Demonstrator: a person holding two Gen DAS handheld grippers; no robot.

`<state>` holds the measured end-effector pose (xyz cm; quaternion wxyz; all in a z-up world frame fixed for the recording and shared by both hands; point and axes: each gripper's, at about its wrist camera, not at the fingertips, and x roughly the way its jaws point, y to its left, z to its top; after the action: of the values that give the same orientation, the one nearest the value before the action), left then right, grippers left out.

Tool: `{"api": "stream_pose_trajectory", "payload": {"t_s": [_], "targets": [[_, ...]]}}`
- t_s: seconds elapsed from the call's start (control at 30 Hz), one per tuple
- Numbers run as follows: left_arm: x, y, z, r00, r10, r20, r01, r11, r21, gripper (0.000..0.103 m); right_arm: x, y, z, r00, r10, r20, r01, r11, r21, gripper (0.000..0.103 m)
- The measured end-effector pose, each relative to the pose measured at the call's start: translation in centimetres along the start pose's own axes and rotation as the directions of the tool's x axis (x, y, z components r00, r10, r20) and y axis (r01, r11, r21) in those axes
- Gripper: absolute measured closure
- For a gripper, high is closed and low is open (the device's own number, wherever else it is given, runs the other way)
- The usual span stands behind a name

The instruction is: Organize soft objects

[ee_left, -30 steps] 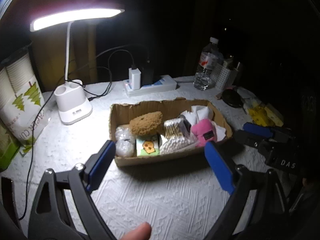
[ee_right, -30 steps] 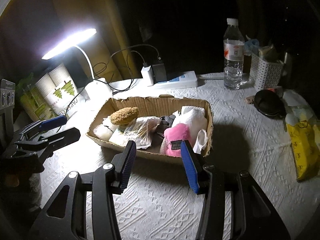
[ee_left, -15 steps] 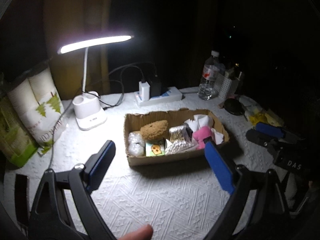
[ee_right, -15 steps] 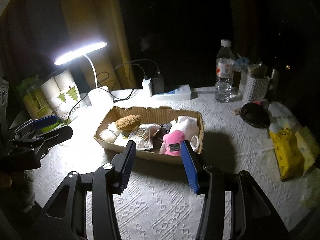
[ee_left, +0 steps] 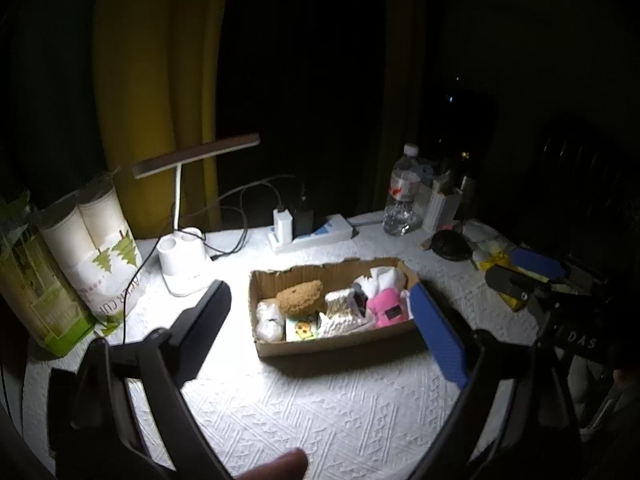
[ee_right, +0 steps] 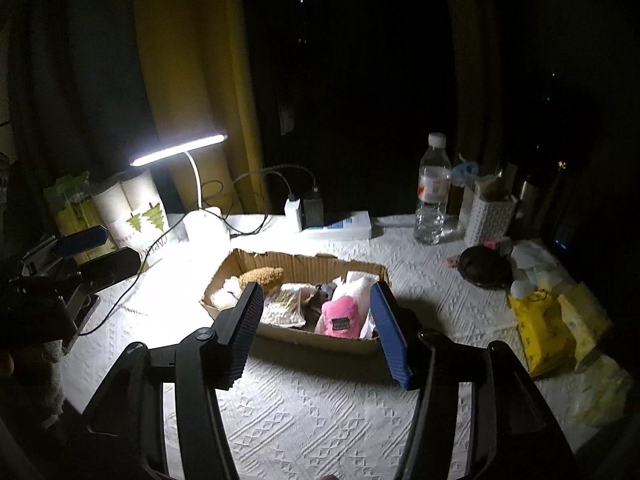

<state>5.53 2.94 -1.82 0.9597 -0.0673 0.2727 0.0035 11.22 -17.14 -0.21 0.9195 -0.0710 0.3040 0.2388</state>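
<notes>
A shallow cardboard box (ee_left: 340,346) (ee_right: 304,266) sits mid-table, filled with soft things: a brown fuzzy toy (ee_left: 300,297) (ee_right: 262,276), a pink plush (ee_left: 388,306) (ee_right: 340,316), white cloths (ee_left: 384,278) (ee_right: 358,286), white cotton packs (ee_left: 267,318) and a small printed packet (ee_left: 302,329). My left gripper (ee_left: 320,332) is open and empty, held back from the box's near side. My right gripper (ee_right: 316,328) is open and empty, also short of the box. Each gripper shows in the other's view, the right one (ee_left: 532,268) and the left one (ee_right: 92,248).
A lit desk lamp (ee_right: 176,150) (ee_left: 184,268) stands left of the box. Paper cup packs (ee_left: 92,248) stand at far left. A power strip with chargers (ee_left: 312,232), a water bottle (ee_right: 432,192), a white holder (ee_right: 486,212), a black pouch (ee_right: 484,266) and yellow packets (ee_right: 544,328) lie behind and right.
Both grippers have pulled back and risen away from the box, so it looks smaller. Both jaws stay open and empty.
</notes>
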Motion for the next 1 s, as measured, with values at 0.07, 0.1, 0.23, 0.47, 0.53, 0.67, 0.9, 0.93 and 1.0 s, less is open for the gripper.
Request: {"api": "stream_pose_trajectory", "payload": {"t_s": [0.07,0.1,0.23,0.47,0.53,0.67,0.9,0.93,1.0], "targets": [[-0.6,-0.1,0.2,1.000,0.002,0.015,-0.002,1.000,0.002,0.011,-0.7,0.1,0.2,1.000,-0.009,0.014,0.009,1.000,-0.003,0.043],[-0.8,-0.2,0.3,1.000,0.004,0.021,-0.004,1.000,0.005,0.011,-1.0,0.1,0.3,1.000,-0.011,0.019,0.011,1.000,-0.004,0.042],[-1.7,-0.5,0.5,0.999,0.018,0.044,-0.019,1.000,0.012,0.011,-1.8,-0.2,0.6,0.999,-0.018,0.034,0.019,1.000,-0.004,0.040],[-2.4,-0.8,0.6,0.998,0.023,0.055,-0.024,1.000,0.013,0.010,-2.4,0.0,0.5,0.999,-0.012,0.041,0.013,1.000,-0.011,0.040],[-2.4,-0.9,0.6,0.998,0.024,0.056,-0.024,1.000,0.013,0.010,-2.5,0.0,0.5,0.999,-0.012,0.042,0.013,1.000,-0.011,0.040],[-2.4,-0.9,0.6,0.998,0.024,0.055,-0.025,1.000,0.013,0.010,-2.5,0.1,0.5,0.999,-0.012,0.042,0.013,1.000,-0.011,0.040],[-2.5,-1.0,0.6,0.998,0.026,0.056,-0.027,0.999,0.018,0.010,-2.6,0.1,0.5,0.999,-0.013,0.043,0.014,1.000,-0.009,0.039],[-2.5,-1.1,0.6,0.998,0.026,0.056,-0.027,0.999,0.018,0.010,-2.5,0.1,0.5,0.999,-0.013,0.043,0.014,1.000,-0.009,0.039],[-2.5,-1.1,0.6,0.998,0.024,0.055,-0.025,0.999,0.021,0.010,-2.5,0.1,0.5,0.999,-0.013,0.042,0.013,1.000,-0.009,0.039]]}}
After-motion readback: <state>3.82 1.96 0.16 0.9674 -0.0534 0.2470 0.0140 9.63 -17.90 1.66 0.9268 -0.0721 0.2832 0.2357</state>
